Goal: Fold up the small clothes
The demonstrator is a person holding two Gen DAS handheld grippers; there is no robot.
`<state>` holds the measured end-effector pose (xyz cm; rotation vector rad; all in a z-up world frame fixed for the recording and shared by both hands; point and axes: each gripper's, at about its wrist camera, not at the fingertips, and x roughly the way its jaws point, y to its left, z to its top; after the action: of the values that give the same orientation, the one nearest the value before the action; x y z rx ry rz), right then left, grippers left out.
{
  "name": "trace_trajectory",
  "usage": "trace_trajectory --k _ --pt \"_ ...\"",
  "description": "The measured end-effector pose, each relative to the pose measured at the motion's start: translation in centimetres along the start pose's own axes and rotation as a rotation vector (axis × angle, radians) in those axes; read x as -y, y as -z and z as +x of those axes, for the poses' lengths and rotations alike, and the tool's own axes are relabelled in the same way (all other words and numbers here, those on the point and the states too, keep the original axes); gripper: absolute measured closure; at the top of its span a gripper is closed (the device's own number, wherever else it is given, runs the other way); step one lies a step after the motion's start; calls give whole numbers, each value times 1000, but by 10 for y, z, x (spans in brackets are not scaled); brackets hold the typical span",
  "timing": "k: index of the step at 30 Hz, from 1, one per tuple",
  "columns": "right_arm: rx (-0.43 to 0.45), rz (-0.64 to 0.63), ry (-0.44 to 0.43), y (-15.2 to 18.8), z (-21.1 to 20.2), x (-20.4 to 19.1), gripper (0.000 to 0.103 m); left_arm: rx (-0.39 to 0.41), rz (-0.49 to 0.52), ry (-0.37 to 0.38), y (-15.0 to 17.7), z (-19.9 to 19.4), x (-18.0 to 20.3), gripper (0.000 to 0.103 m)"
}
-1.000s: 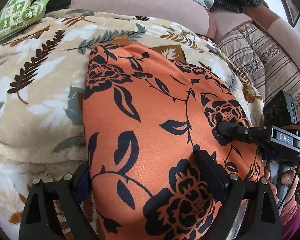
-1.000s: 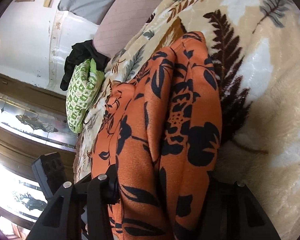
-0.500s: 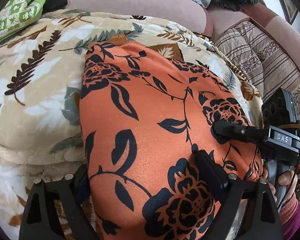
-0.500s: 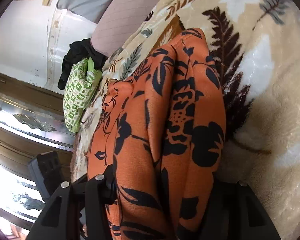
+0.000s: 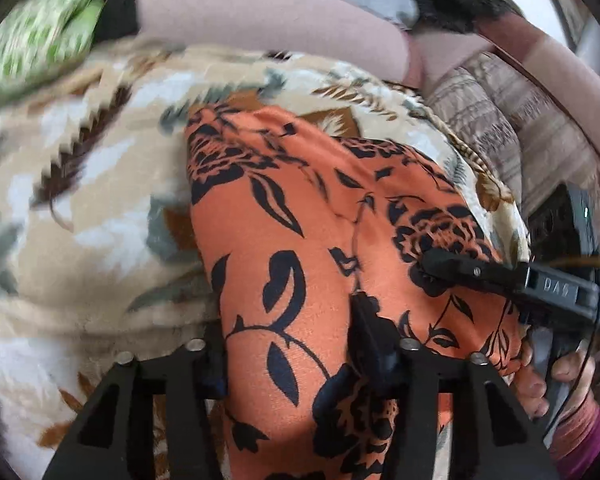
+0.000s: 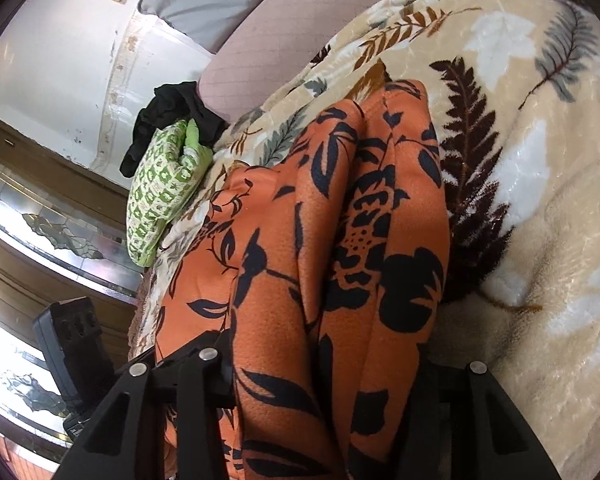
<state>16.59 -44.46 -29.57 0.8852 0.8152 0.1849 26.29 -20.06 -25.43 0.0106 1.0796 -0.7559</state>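
Note:
An orange garment [image 5: 300, 208] with a black flower print lies on a beige leaf-print blanket [image 5: 80, 200]. My left gripper [image 5: 288, 328] is at its near edge. The jaws are closing, and the cloth is bunched into a ridge between the pads. At the garment's right edge, the right gripper's upper finger [image 5: 456, 267] lies on top of the cloth; the lower finger is hidden under it. In the right wrist view the garment [image 6: 340, 200] lies in thick folds. It fills my right gripper [image 6: 324, 352], whose jaws are closing a little tighter on it.
A green patterned cloth [image 6: 160, 196] and a black garment [image 6: 168, 116] lie at the blanket's far end, against the pink sofa back [image 5: 260, 20]. A striped cushion [image 5: 520, 132] lies to the right. A person's hand [image 5: 540, 380] holds the right gripper's handle.
The left jaws have narrowed onto the garment's near edge, gathering the cloth into a ridge. The left view is now blurred. The right gripper keeps its hold and has barely moved.

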Motion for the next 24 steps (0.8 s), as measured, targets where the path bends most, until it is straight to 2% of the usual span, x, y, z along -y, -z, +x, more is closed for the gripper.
trace_trajectory --k 1,3,5,8,10,12,13,15,17,18,20,21,24 --pt "-11 16 16 1 3 3 54 -17 -59 29 1 2 -11 34" --pt "-32 53 28 3 8 10 55 -55 -149 95 3 7 -29 28" --pt "-35 69 22 3 9 15 55 -70 -192 138 5 8 -37 27" --pt "-36 63 24 3 10 16 55 -81 -189 146 5 8 -35 22" --pt "-42 82 11 2 11 20 55 -85 -155 147 6 11 -29 15" --pt "-46 92 1 2 11 22 54 -86 -115 121 5 12 -20 15" --pt "-47 89 -1 2 11 23 54 -76 -109 131 4 12 -18 17" --pt "-48 84 -7 2 11 23 54 -47 -115 203 3 10 -13 17" --pt "-49 87 -18 1 11 25 54 -13 -67 188 2 6 -3 17" --pt "-48 88 -21 1 10 26 54 -6 -39 169 2 6 1 21" --pt "-47 80 -25 0 8 27 54 5 -31 130 2 6 2 38" --pt "-46 71 -24 1 7 26 54 14 -37 114 1 5 -1 55" --pt "-35 57 -24 2 5 22 54 34 -58 149 -2 -1 -7 60"
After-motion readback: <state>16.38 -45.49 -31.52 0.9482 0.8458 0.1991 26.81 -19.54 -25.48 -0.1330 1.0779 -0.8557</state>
